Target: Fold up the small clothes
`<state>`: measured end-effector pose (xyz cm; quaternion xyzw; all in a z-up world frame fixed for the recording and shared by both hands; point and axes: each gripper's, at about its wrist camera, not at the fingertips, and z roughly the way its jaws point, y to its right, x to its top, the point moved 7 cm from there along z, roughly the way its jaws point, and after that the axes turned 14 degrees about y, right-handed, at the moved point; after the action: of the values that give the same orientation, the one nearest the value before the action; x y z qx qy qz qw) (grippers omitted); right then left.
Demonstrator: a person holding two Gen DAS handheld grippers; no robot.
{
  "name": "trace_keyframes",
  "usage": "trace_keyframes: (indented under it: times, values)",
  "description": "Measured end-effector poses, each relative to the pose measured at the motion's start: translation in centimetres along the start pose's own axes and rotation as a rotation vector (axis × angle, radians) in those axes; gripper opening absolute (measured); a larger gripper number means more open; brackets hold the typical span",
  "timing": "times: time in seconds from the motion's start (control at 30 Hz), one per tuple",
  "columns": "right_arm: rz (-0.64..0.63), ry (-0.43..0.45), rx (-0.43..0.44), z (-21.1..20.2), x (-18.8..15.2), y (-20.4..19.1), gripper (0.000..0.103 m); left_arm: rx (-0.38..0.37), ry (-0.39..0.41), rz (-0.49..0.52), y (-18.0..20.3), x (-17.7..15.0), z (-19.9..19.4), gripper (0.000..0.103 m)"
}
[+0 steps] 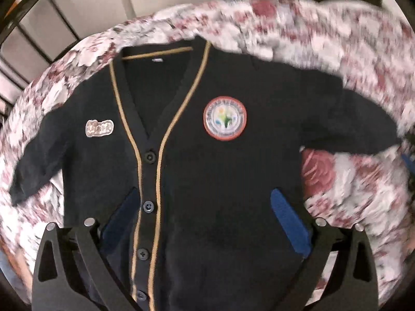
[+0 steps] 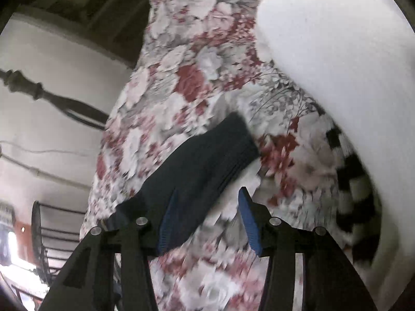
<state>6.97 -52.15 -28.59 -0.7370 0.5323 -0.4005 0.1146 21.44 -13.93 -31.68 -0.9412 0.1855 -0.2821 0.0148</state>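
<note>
Left hand pose: My left gripper (image 1: 205,220) points steeply down over the cardigan (image 1: 207,171), its two blue-padded fingers (image 1: 289,220) spread wide with nothing pinched between them.
Right hand pose: My right gripper (image 2: 207,220) tilts down toward the floral bedcover (image 2: 181,77), jaws parted and pressing on nothing.
Count, garments: One dark navy cardigan, laid front-up and flat on the floral bedcover (image 1: 337,51).
Count, details: Two chest patches, a round red-rimmed badge (image 1: 224,118) and a small pale label (image 1: 99,128); four buttons in view down the tan-trimmed placket (image 1: 149,204).
Count, sleeves: Two, both spread outward.
Cardigan versus left fingers: The lower body of the garment lies under and between my pads; whether they touch the knit I cannot tell.
Cardigan versus right fingers: One sleeve (image 2: 207,155) runs up from my left pad (image 2: 167,223) toward its ribbed cuff; the fabric overlaps that pad, while the other pad (image 2: 249,223) stands apart over the bedcover.
Nearby: A white pillow (image 2: 337,51) beside a black-and-white checked cloth (image 2: 355,181).
</note>
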Motion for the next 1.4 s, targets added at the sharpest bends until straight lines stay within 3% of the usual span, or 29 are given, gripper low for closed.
trace_keyframes:
  times: [0.1, 0.2, 0.37, 0.47, 0.53, 0.7, 0.9, 1.2, 1.4]
  values:
    - [-0.006, 0.027, -0.027, 1.2, -0.3, 0.5, 0.049, 0.04, 0.043, 0.039, -0.8, 0.6, -0.6, 0.098]
    - [-0.016, 0.044, -0.082, 1.8, -0.2, 1.3, 0.049, 0.036, 0.021, -0.014, -1.6, 0.9, -0.4, 0.098]
    - [-0.027, 0.071, -0.131, 2.6, -0.1, 1.6, 0.049, 0.102, 0.023, -0.077, -4.3, 1.7, -0.3, 0.098]
    - [-0.058, 0.089, -0.147, 2.8, 0.0, 1.4, 0.01, 0.138, 0.04, -0.135, -6.2, 2.3, -0.8, 0.098]
    - [-0.073, 0.106, -0.137, 2.1, 0.1, 0.6, 0.008, 0.127, 0.03, -0.191, -7.4, 2.3, -0.8, 0.098]
    - [-0.158, 0.174, -0.062, -0.9, 0.4, -3.7, 0.007, 0.105, -0.006, -0.253, -8.7, 2.0, -0.1, 0.098]
    - [-0.239, 0.195, 0.044, -3.6, -0.6, -9.4, 0.007, 0.114, -0.037, -0.254, -9.3, 1.4, 0.8, 0.098]
    - [-0.329, 0.157, 0.187, -5.2, -5.1, -17.3, 0.007, 0.091, -0.063, -0.317, -10.5, 1.2, 1.5, 0.098]
    - [-0.346, 0.109, 0.274, -4.5, -8.7, -22.6, 0.007, 0.118, -0.065, -0.383, -12.6, 1.0, 1.3, 0.098]
